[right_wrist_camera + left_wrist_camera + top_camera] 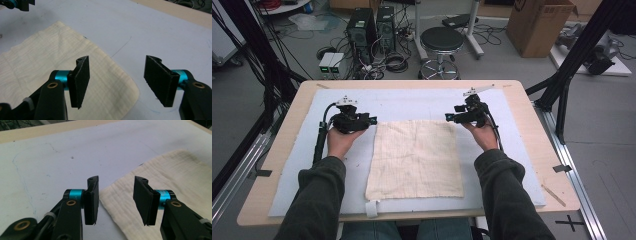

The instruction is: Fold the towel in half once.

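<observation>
As my forearms reach in side by side, the left claw and right claw gape empty, each over a far corner of the flat cloth between them.

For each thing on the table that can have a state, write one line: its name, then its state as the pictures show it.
Cloth: spread flat on the mat, unfolded, not gripped.
Left claw: open, jaws astride the cloth's corner, pads not pressing it.
Right claw: open, over the cloth's other far corner, nothing pinched.
Mat: lying flat on the table, under the cloth.
</observation>
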Available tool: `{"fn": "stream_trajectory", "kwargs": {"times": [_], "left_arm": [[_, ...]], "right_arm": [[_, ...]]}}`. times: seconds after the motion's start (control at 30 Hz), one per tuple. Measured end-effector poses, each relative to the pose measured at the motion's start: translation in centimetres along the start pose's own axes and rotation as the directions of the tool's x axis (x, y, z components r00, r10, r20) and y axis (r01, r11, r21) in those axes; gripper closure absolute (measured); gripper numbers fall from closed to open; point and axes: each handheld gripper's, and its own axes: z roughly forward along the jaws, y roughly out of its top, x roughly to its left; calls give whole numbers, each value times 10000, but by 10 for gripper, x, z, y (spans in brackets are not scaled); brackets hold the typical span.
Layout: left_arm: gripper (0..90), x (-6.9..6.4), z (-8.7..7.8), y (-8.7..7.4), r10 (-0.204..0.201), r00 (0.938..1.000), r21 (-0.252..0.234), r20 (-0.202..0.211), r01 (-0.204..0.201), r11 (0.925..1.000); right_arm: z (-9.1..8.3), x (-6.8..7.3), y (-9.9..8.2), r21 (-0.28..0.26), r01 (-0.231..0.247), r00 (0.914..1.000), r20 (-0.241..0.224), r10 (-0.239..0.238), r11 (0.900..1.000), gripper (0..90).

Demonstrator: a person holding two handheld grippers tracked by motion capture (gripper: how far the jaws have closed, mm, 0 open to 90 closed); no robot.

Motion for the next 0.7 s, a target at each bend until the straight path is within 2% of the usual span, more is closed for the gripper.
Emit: {"fn": "stream_trajectory", "kwargs": {"times": [0.07,0.17,0.27,0.43,0.53,0.63,0.7], "left_arm": [[560,1,4,-1,38,10000,88,9,-38,10000],[559,0,13,2,93,10000,604,14,-94,9981],[552,-5,19,5,409,9992,756,-34,-405,9963],[562,-2,30,1,132,9998,1063,-120,-119,9943],[549,-1,35,-2,192,9992,1233,-338,-149,9923],[560,2,39,-4,-139,9988,1292,-477,200,9914],[568,4,42,-6,-125,9962,1601,-866,263,9868]], "right_arm": [[3,-4,-4,67,-44,10000,62,43,10000,384],[10,-6,-10,382,-157,9998,133,152,9991,388],[14,-7,-15,569,-272,9993,253,258,9980,396],[21,-10,-22,750,-517,9980,406,487,9958,437],[27,-12,-25,1049,-643,9969,520,591,9924,463],[30,-13,-27,1159,-891,9947,610,825,9892,541],[33,-13,-29,1399,-898,9942,719,804,9861,570]]}}
